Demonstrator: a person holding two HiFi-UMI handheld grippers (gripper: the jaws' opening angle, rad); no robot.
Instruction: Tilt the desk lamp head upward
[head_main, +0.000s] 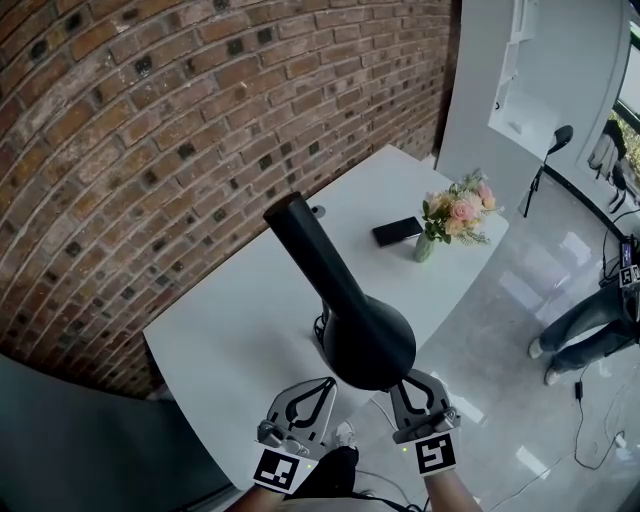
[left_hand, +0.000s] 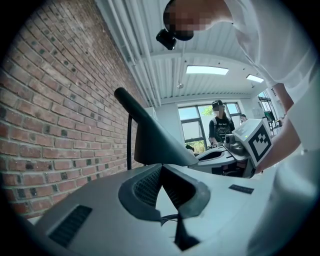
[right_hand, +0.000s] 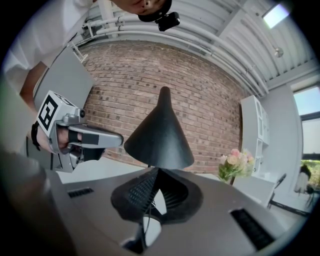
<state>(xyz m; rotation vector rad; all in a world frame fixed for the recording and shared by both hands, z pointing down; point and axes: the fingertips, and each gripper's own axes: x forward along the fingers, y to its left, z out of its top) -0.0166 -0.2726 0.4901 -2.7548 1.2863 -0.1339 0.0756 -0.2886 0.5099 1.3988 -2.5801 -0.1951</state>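
- Desk lamp head (head_main: 352, 325): black cone. It stands over the white worktop (head_main: 240, 330), wide mouth towards the wearer and narrow neck rising towards the brick wall (head_main: 150, 120). The base is hidden beneath it.
- Left gripper (head_main: 325, 386): just below the left of the lamp head's rim. Jaws pressed together, tips meeting, nothing between them.
- Right gripper (head_main: 408, 383): just below the right of the lamp head's rim. Jaws likewise pressed together and empty.
- Whether either gripper touches the shade cannot be told.
- Phone (head_main: 397, 231): flat on the worktop, well beyond the lamp head, to its right.
- Vase of flowers (head_main: 452, 215): right of the phone and farther from the lamp head.
- Hazard, slipping: neither gripper pinches the shade. An upward nudge from shut tips would probably skid off the smooth cone.
- Hazard, twisting: uneven lift from the two sides could swing the lamp head sideways instead of tilting it.
- Hazard, tipping: if the joint is stiff, the push may shift or rock the whole lamp towards the wall. The unseen base makes this hard to judge.
- Hazard, overshoot: a sudden give at the hinge could throw the lamp head past the wanted angle.
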